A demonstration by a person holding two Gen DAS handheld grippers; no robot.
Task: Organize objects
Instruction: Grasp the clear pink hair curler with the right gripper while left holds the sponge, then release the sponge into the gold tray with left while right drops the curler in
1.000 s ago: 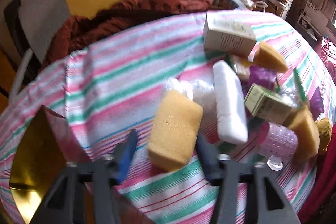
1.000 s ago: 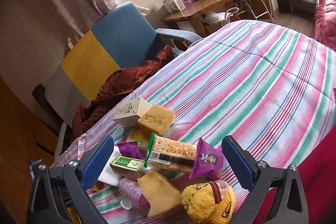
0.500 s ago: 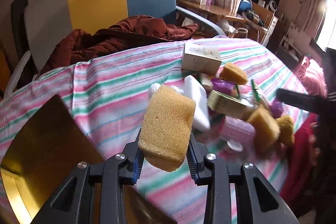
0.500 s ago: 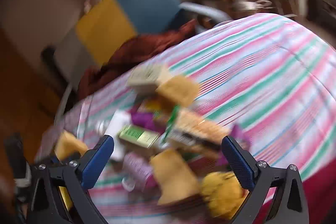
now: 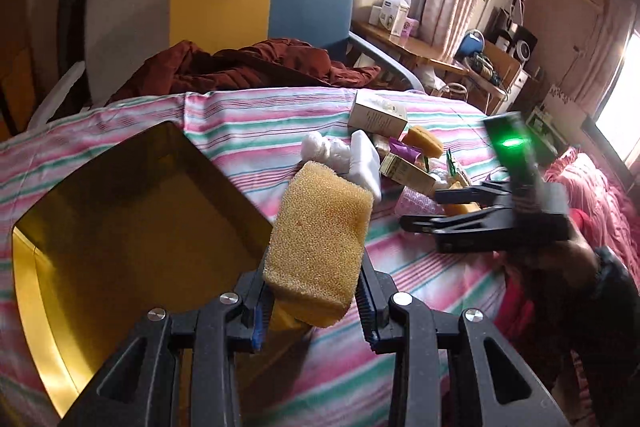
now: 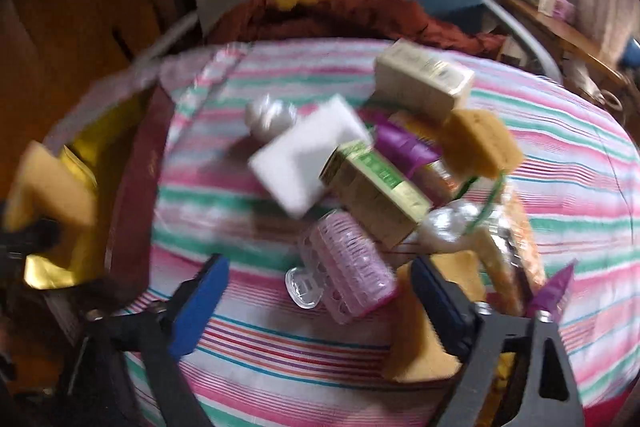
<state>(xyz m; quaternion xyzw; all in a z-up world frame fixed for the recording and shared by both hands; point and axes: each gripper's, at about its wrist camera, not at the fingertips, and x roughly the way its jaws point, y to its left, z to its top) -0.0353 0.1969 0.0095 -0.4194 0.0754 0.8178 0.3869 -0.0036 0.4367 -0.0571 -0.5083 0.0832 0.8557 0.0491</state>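
The left tool (image 5: pixel 312 301) is clamped on a yellow sponge (image 5: pixel 320 241), held in the air above the striped bed cover (image 5: pixel 256 131), just at the three o'clock edge of the gold tray (image 5: pixel 120 211). The right tool (image 6: pixel 316 301) is closing its jaws over a pink hair roller (image 6: pixel 346 267), which lies on the cover between the blue pads without being pressed yet. Around the roller, toward twelve and one o'clock, sits the pile: a white block (image 6: pixel 308 163), a green box (image 6: pixel 376 195), a beige box (image 6: pixel 424 79) and another sponge (image 6: pixel 482 143).
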